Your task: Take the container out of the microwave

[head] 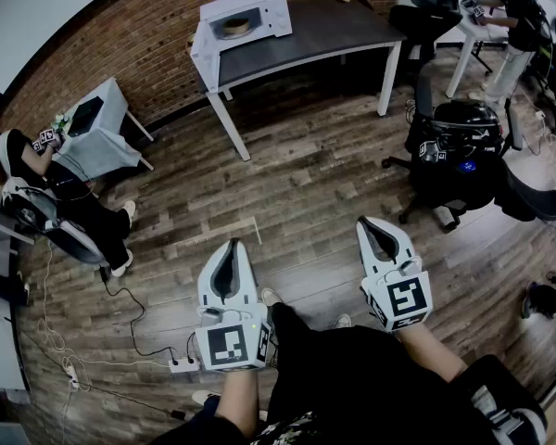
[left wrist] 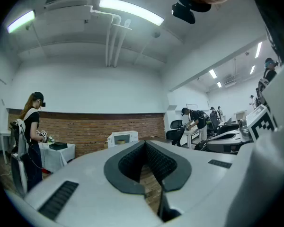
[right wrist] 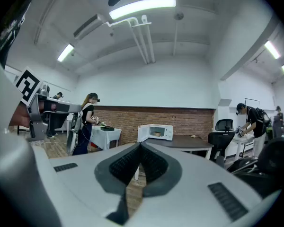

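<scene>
Floor point(head: 296, 170) lies open between you and the bench point(head: 347, 28), well ahead. Container point(head: 233, 28) sits inside the open microwave point(head: 259, 6) at the bench's left edge. Your left gripper point(head: 233, 242) and right gripper point(head: 365, 222) have jaws closed, empty.

Microwave point(head: 244, 21) stands on the left end of the table point(head: 343, 31), before the brick wall point(head: 120, 35); the container point(head: 233, 27) sits inside it. A smaller table point(head: 97, 123) lies to the left, an office chair point(head: 459, 146) to the right. Left gripper point(head: 233, 245) and right gripper point(head: 367, 222) lie side by side in front, well apart from the table.
</scene>
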`<state>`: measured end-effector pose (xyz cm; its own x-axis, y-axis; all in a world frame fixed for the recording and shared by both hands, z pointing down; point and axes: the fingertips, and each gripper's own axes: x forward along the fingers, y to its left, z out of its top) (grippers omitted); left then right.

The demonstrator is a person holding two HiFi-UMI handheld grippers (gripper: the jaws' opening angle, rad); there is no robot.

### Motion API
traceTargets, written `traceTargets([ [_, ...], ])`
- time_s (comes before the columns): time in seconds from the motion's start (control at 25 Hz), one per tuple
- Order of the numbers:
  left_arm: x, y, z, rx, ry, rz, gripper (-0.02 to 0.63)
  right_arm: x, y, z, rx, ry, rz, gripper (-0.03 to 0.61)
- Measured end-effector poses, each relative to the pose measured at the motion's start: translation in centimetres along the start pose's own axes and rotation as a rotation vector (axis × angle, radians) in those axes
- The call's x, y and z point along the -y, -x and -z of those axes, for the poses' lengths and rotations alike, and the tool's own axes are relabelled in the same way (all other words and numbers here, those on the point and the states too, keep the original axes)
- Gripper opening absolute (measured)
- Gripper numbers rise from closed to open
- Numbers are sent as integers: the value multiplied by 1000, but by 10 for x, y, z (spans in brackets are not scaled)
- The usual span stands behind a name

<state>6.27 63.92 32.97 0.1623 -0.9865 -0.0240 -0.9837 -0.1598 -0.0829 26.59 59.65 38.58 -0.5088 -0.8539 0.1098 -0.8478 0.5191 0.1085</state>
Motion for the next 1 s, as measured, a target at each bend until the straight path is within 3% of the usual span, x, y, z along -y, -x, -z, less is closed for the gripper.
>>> traceTargets([
  [0.4, 7, 2, 11, -21, 26, 20, 8, -9, 7, 7, -12, 2, -2, 63],
  [0.72, -4, -22, 14, -55, -3, 58, 8, 5, 9, 8, 22, -45, 65, 64],
  [1.0, -23, -42, 17, -75, -48, 86, 8, 1, -25, 19, -19, -84, 74, 64],
])
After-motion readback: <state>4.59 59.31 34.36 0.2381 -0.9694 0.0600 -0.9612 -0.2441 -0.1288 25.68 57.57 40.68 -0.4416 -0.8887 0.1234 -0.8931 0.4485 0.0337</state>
